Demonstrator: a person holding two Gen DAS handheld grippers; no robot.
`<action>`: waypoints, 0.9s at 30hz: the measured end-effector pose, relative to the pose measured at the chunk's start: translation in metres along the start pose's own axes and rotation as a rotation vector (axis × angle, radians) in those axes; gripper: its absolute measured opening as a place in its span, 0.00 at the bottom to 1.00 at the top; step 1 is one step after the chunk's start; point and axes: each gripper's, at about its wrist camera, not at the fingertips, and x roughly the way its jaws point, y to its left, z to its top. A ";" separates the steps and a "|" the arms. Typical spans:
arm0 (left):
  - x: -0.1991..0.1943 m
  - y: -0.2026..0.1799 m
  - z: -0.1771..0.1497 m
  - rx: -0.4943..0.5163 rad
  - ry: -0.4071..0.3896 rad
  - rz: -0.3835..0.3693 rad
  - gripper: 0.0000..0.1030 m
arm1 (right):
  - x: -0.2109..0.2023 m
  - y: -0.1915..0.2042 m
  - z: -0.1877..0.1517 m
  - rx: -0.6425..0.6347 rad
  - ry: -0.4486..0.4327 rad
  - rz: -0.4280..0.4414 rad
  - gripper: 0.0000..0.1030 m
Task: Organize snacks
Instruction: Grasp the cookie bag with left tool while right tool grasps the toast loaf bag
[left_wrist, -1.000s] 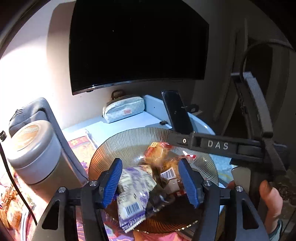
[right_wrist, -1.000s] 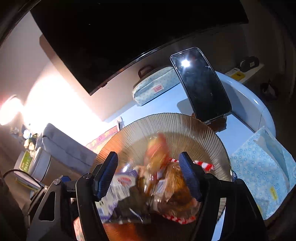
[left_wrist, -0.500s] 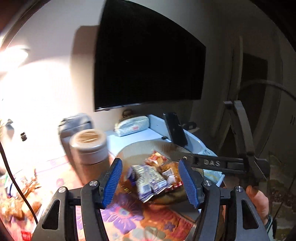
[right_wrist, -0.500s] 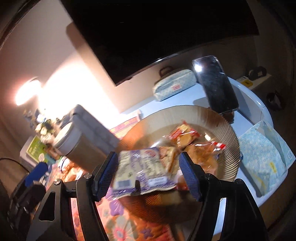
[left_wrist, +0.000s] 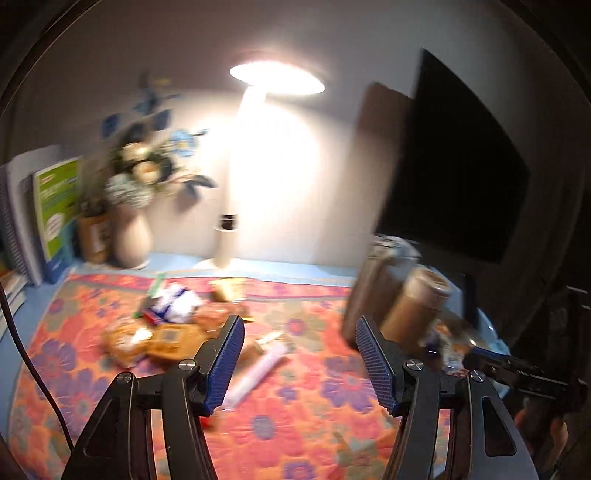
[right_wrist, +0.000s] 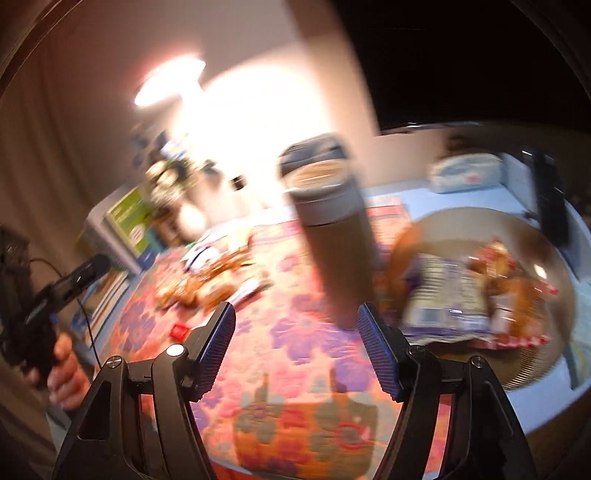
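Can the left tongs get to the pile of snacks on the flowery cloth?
Probably yes. The left tongs are open and empty, and the snack pile lies loose on the cloth ahead and to the left, with nothing standing between them.

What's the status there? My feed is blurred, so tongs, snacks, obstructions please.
Both tongs, left and right, open, empty. Loose snacks piled on floral mat; more on plate. Canister stands between pile and plate.
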 end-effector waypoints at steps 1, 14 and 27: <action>-0.003 0.014 -0.001 -0.017 -0.001 0.016 0.59 | 0.007 0.011 -0.001 -0.019 0.012 0.011 0.66; 0.024 0.135 -0.030 -0.098 0.085 0.119 0.74 | 0.131 0.090 -0.020 -0.099 0.273 0.123 0.66; 0.129 0.212 -0.027 -0.041 0.253 0.180 0.78 | 0.209 0.165 0.015 -0.424 0.266 0.238 0.66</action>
